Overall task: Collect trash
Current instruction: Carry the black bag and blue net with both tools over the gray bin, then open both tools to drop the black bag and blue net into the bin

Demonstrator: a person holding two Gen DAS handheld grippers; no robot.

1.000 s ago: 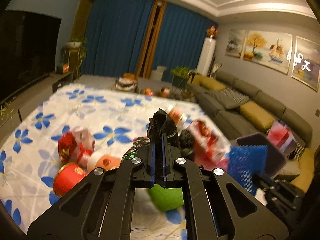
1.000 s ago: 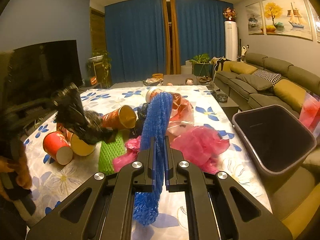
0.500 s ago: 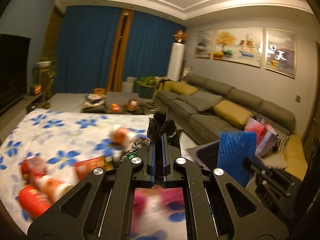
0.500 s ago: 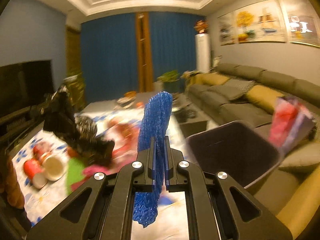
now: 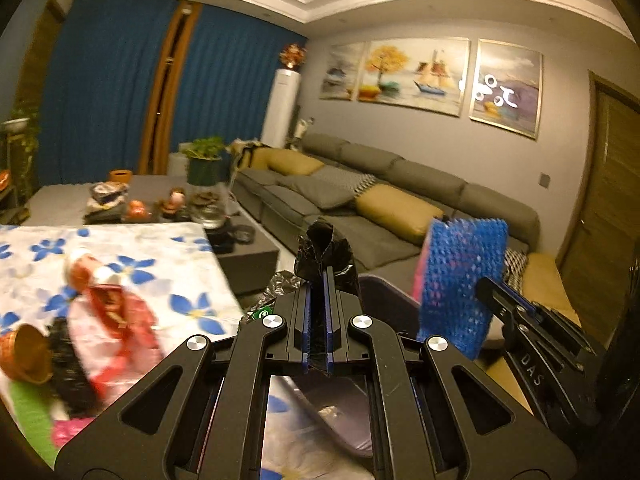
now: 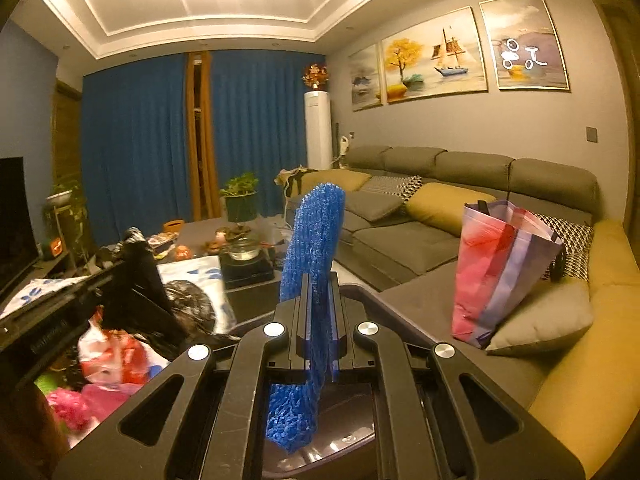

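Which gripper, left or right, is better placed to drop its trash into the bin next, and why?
Right, probably. The right gripper holds the blue foam net hanging directly above the bin. The left gripper, shut on the black bag, sits nearer the bin's table-side rim.

Grey sofa (image 6: 440, 184) along grey wall; blue curtains (image 6: 136, 140) behind; paintings (image 6: 434, 56) above.

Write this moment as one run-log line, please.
left hand-held gripper: shut on black plastic bag | right hand-held gripper: shut on blue foam net | both above dark trash bin | nothing released yet
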